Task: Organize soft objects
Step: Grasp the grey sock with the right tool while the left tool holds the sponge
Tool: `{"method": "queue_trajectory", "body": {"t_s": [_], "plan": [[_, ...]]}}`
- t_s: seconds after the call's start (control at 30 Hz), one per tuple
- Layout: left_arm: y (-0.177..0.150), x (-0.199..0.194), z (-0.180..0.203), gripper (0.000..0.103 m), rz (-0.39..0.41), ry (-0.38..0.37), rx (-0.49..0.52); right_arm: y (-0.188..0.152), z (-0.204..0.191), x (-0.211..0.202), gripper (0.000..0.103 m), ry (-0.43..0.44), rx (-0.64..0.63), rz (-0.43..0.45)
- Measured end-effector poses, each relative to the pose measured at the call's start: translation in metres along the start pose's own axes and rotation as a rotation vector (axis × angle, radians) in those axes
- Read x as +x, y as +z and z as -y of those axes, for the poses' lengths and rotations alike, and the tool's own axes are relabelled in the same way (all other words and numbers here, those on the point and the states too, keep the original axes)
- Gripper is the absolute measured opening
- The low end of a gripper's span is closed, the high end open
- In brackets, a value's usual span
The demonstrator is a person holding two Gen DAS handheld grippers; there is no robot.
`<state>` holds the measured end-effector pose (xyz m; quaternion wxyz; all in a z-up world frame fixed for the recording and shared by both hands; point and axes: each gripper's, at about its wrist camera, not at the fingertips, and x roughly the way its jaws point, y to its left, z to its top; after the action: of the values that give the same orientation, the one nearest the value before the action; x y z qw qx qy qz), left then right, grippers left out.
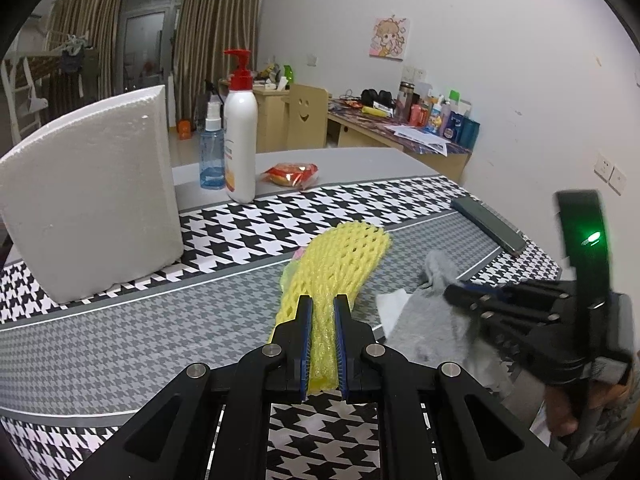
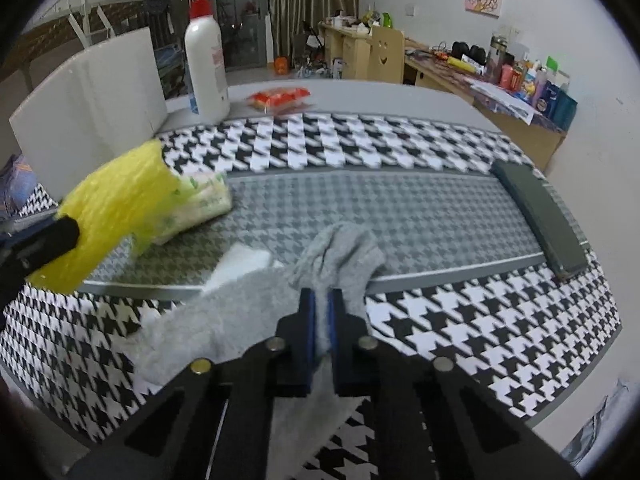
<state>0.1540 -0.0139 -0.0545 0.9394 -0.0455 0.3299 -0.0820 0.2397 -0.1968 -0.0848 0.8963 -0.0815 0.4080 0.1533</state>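
My left gripper (image 1: 323, 300) is shut on a yellow foam net sleeve (image 1: 340, 264), which sticks out forward above the table; the same yellow foam net (image 2: 116, 196) shows at the left of the right wrist view. My right gripper (image 2: 321, 293) is shut on a grey sock (image 2: 340, 256) lying on the houndstooth cloth, and the grey sock (image 1: 424, 320) shows at the right of the left wrist view under the right gripper (image 1: 452, 294). A white tissue (image 2: 240, 260) lies beside the sock. A soft tissue pack (image 2: 200, 204) rests behind the foam net.
A white foam block (image 1: 92, 204) stands at the left. Behind it are a white pump bottle (image 1: 240, 140), a blue spray bottle (image 1: 212, 152) and a red snack packet (image 1: 290, 174). A dark phone (image 2: 540, 220) lies at the right of the houndstooth cloth (image 2: 460, 320).
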Motion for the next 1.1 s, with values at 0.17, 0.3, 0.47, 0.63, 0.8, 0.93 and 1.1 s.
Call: {"method": "queue_trajectory", "body": {"t_s": [0.17, 0.3, 0.47, 0.63, 0.8, 0.93, 1.1], "plan": [[0.000, -0.009, 0.000, 0.011, 0.019, 0.000, 0.001, 0.006, -0.002, -0.025, 0.009, 0.061, -0.002, 0.060], [-0.002, -0.015, -0.001, 0.011, 0.029, 0.002, 0.000, 0.009, -0.004, -0.034, 0.009, 0.069, 0.010, 0.086], [-0.003, -0.021, -0.002, 0.011, 0.042, 0.005, -0.003, 0.011, -0.009, -0.041, 0.010, 0.102, 0.000, 0.109], [-0.005, -0.023, -0.006, 0.011, 0.039, 0.016, -0.009, 0.003, -0.015, -0.022, 0.019, 0.089, -0.041, 0.049], [-0.002, -0.021, -0.007, 0.011, 0.044, 0.017, -0.007, 0.002, -0.012, -0.014, 0.051, 0.056, -0.048, 0.033], [-0.001, -0.016, -0.007, 0.011, 0.034, 0.019, -0.007, 0.009, -0.004, -0.006, 0.051, 0.065, -0.022, 0.016], [0.002, -0.010, -0.010, 0.011, 0.029, 0.023, -0.007, 0.016, 0.005, 0.021, 0.051, 0.050, 0.026, -0.065]]}}
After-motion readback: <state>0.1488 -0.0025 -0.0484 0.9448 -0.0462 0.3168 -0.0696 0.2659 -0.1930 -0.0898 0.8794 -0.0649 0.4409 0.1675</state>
